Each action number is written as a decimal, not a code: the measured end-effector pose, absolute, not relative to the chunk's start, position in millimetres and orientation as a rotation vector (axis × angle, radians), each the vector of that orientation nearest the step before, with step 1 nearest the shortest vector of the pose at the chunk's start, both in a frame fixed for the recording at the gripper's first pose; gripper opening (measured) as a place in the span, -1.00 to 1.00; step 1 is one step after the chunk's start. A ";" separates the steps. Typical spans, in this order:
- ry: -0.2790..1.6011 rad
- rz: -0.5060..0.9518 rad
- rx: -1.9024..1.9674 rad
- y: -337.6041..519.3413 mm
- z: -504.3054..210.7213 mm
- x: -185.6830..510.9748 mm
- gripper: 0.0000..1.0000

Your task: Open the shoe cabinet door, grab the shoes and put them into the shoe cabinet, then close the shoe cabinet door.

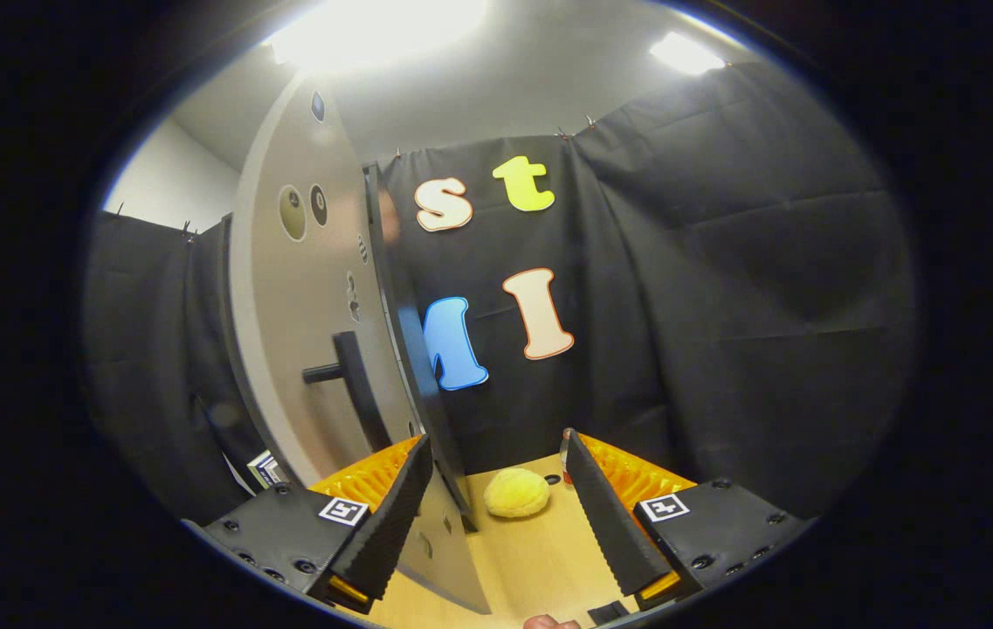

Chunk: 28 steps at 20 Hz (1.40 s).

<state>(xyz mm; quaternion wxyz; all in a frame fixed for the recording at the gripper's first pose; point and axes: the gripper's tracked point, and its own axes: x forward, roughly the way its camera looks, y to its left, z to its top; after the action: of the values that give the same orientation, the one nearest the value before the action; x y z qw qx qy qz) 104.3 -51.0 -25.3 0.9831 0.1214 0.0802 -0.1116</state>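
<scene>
We see the shoe cabinet door swung open, its pale face turned toward us and its dark edge running down to just beside the left finger; a dark bar handle juts from the face, well above the fingertips; small round and oval marks dot the upper part of the door (we cannot tell what they are). The gripper stands wide, its fingers spread and pressing on nothing; the door's lower edge passes between them, close to the left one. Just ahead of the fingers, between them, a fuzzy yellow shoe lies on the light wooden floor; beyond it hangs the black cloth wall; ceiling lights glare above.
</scene>
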 end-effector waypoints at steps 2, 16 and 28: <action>0.177 -0.163 0.201 -48.2 -28.1 124.1 0.94; 0.201 0.021 0.134 18.0 -24.0 141.1 0.88; 0.261 -0.007 0.098 159.4 -38.4 196.1 0.88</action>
<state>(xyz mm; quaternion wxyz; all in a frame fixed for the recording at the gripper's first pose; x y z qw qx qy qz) 196.1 159.4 -38.4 0.9903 0.0487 0.1301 -0.0032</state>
